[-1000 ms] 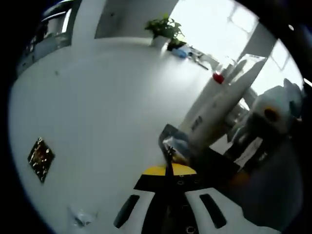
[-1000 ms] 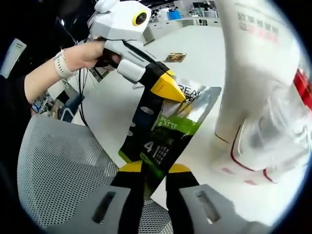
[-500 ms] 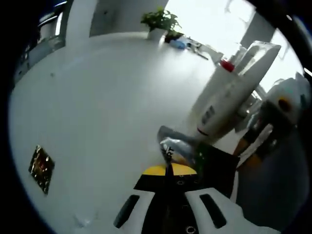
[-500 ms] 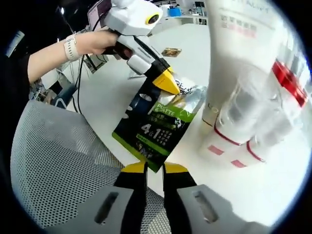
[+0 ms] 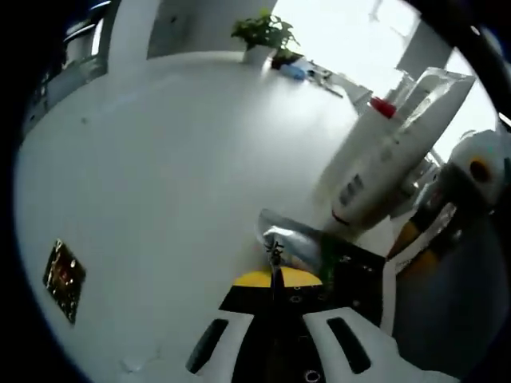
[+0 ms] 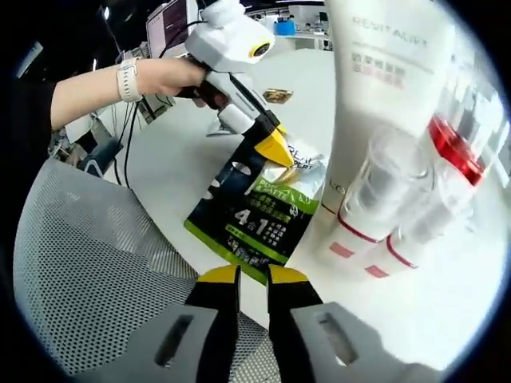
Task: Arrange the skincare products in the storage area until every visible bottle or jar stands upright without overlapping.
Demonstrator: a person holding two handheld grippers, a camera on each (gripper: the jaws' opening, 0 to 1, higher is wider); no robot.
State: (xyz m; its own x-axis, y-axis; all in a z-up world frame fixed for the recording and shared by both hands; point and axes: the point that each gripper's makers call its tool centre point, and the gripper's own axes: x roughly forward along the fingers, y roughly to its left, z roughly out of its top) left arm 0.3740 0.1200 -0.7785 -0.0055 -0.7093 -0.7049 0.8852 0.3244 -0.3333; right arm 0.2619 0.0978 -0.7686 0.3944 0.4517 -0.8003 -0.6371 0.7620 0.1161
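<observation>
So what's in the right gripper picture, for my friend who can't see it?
The left gripper, held in a person's hand, pinches the top of a dark green packet standing on a white table. The right gripper sits just below the packet, beside a white tube and clear bottles.

At the upper right of the right gripper view, the tall white tube (image 6: 382, 88) runs off the frame's top. The sachet's (image 6: 267, 215) small print is illegible. The small dark card (image 5: 64, 270) at lower left of the left gripper view is too blurred to identify.
</observation>
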